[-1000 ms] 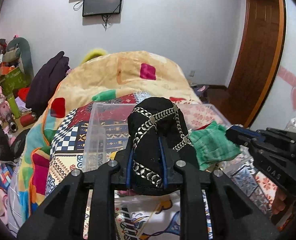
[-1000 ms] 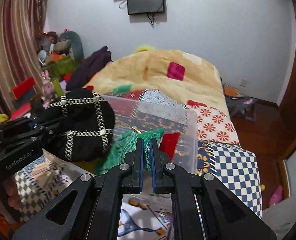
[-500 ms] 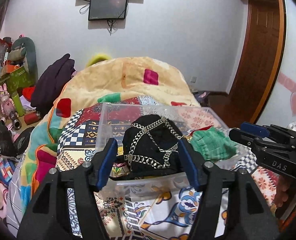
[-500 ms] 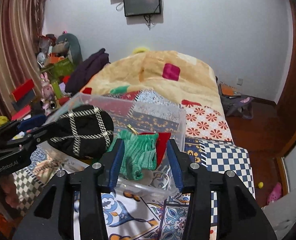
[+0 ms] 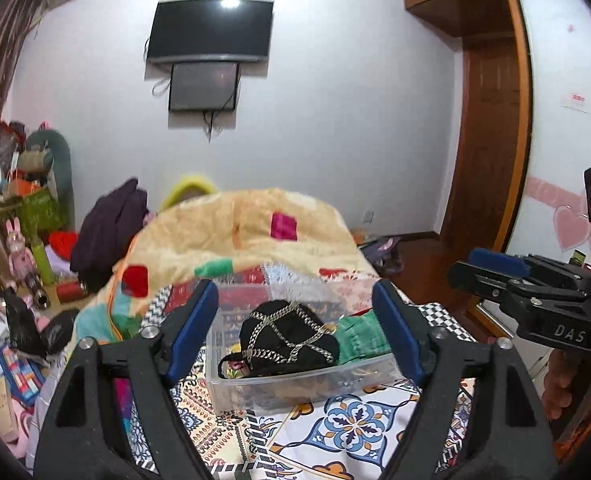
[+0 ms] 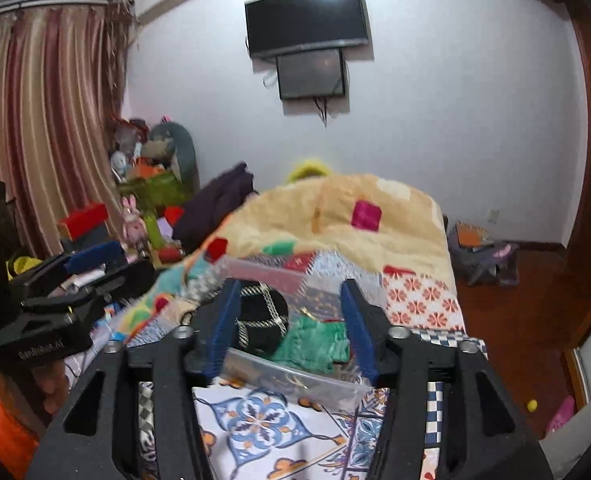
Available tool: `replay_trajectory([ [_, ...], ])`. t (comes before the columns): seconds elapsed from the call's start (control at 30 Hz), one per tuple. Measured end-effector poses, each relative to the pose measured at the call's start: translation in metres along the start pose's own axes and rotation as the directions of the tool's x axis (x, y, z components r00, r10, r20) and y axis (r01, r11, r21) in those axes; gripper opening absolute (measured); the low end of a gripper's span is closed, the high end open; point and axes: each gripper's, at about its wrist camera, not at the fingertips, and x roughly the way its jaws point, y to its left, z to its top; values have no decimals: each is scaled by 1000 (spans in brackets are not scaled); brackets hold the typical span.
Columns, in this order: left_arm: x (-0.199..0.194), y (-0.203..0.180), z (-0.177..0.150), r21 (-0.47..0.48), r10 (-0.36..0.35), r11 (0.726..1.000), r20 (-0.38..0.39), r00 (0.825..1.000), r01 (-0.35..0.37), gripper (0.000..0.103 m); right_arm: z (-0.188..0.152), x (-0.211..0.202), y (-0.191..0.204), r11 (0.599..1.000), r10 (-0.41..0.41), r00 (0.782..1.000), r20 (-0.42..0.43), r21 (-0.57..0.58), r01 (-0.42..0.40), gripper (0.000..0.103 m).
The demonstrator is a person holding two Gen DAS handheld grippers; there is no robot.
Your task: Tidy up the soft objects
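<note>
Both the left tool (image 5: 295, 332) and the right tool (image 6: 287, 328) gape wide, holding nothing. The black chain-trimmed cloth bundle (image 5: 287, 338) and green knitted cloth (image 5: 359, 336) lie touching inside the clear plastic bin (image 5: 295, 388) on the patchwork-quilted bed (image 5: 359, 428); a heaped yellow blanket (image 5: 235, 224) rises behind.

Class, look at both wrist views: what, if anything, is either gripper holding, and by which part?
Nothing is held. The left gripper and right gripper both have open jaws; the black chained item and green cloth lie in the clear bin.
</note>
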Motion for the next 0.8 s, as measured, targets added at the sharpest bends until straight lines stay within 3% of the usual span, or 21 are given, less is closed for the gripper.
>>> replay_trajectory([
  [0.13, -20, -8, 1, 25, -6, 1000, 48, 999, 5, 90, 0, -14, 7, 1000, 5, 999, 46, -4, -5, 58],
  [0.27, -32, -11, 1, 22, -21, 1000, 74, 997, 19, 98, -3, -23, 8, 1000, 0, 997, 78, 2, 0, 75],
  [0.4, -38, -14, 0, 22, -30, 999, 84, 996, 29, 101, -8, -28, 11, 1000, -17, 996, 91, 0, 17, 83],
  [0.8, -40, -13, -5, 12, -36, 999, 83, 996, 35, 102, -15, -34, 11, 1000, -18, 994, 104, -1, 18, 83],
])
